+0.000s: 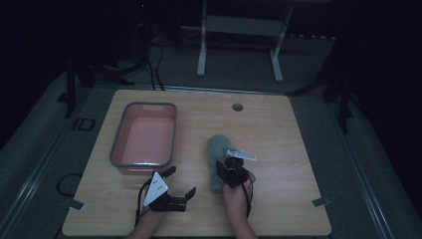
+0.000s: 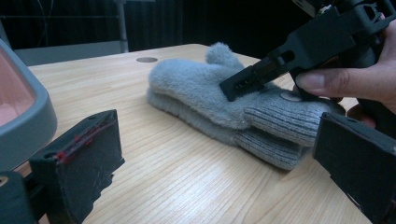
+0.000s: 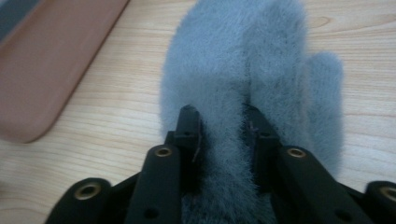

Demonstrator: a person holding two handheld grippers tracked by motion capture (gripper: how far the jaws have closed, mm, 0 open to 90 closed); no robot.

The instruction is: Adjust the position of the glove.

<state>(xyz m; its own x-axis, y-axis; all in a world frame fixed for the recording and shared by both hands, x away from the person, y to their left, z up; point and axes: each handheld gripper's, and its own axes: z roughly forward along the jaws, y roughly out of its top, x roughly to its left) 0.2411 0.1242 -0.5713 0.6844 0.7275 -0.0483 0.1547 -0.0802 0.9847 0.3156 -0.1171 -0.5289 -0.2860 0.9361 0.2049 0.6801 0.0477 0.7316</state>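
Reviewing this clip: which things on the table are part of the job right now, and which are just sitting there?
In the job:
- grey mittens, stacked as a pair
- right tool, pinching their fleece
- left tool, open, nearby

Probably next, untouched:
- pink bin

Lying about:
- tape tabs on the table

Left hand-held gripper (image 1: pixel 180 181) spread wide; right hand-held gripper (image 3: pixel 223 126) pinched nearly closed.

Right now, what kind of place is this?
Likely a lab data-collection station: a bare wooden table in a dark room, cables on the floor, and staged props, a pink tub and grey mittens.
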